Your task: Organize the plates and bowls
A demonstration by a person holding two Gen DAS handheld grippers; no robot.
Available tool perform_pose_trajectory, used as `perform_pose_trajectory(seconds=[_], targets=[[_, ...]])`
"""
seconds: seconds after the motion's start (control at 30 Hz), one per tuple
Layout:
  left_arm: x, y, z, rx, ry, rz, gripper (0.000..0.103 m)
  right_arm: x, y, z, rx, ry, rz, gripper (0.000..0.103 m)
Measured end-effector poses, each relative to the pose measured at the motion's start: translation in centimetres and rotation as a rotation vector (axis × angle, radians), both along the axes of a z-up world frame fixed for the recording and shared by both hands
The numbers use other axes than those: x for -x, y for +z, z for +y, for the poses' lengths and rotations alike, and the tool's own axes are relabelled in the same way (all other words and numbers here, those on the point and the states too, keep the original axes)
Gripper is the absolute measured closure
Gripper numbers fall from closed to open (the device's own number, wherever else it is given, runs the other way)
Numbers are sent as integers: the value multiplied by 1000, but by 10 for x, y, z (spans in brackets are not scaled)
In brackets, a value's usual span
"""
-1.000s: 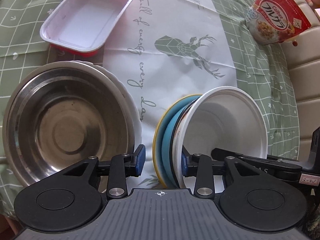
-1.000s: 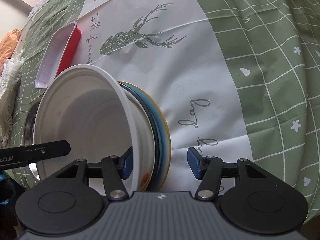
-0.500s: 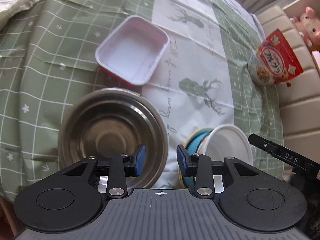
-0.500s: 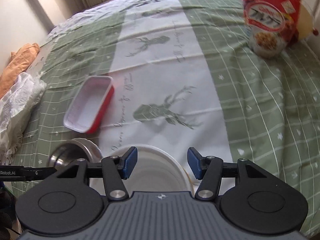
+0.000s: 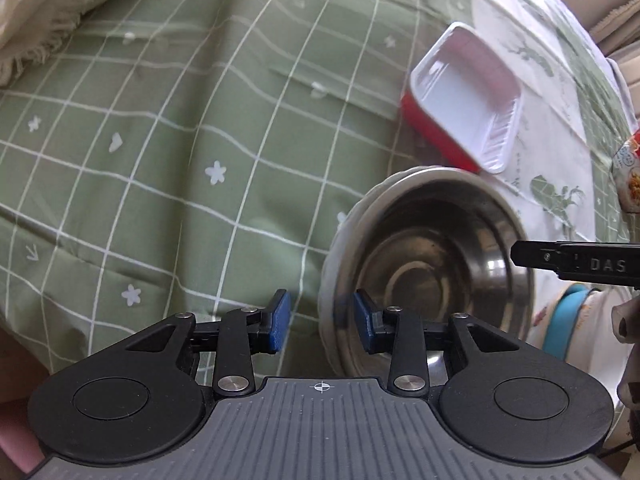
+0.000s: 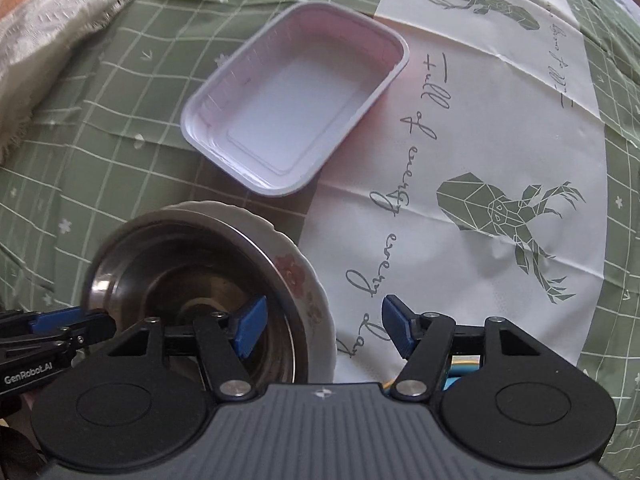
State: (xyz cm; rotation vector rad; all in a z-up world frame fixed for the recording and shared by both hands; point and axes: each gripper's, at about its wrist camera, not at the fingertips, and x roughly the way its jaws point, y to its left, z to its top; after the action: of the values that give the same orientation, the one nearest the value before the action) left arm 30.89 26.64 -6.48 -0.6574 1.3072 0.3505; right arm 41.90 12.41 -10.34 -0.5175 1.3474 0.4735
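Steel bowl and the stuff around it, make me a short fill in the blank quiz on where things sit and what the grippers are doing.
1. The steel bowl sits inside a white plate patterned with ____.
2. The rectangular tray is white inside and ____ outside.
3. Both the left gripper and the right gripper are ____, holding nothing.
4. The deer print lies on the ____ stripe of the green checked tablecloth.

Missing words: flowers; red; open; white
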Motion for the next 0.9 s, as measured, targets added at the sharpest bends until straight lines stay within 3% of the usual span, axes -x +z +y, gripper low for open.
perform_pose_trajectory(seconds=[0.03, 0.2, 0.3, 0.37, 0.53, 0.9], targets=[[0, -6, 0, 8, 0, 8, 58, 0, -5, 2, 7, -1, 8, 39], [-5, -24, -2, 29, -37, -4, 62, 0, -35, 9, 38, -27, 91, 39], [-7, -28, -3, 46, -41, -47, 63, 3, -46, 8, 26, -60, 138, 37], [-9, -27, -3, 66, -40, -75, 70, 6, -46, 9, 29, -67, 123, 37], [-14, -23, 0, 57, -67, -71, 70, 11, -45, 7, 23, -85, 125, 36], [-35, -5, 8, -56, -76, -128, 70, 3, -36, 8, -43, -77, 112, 35]])
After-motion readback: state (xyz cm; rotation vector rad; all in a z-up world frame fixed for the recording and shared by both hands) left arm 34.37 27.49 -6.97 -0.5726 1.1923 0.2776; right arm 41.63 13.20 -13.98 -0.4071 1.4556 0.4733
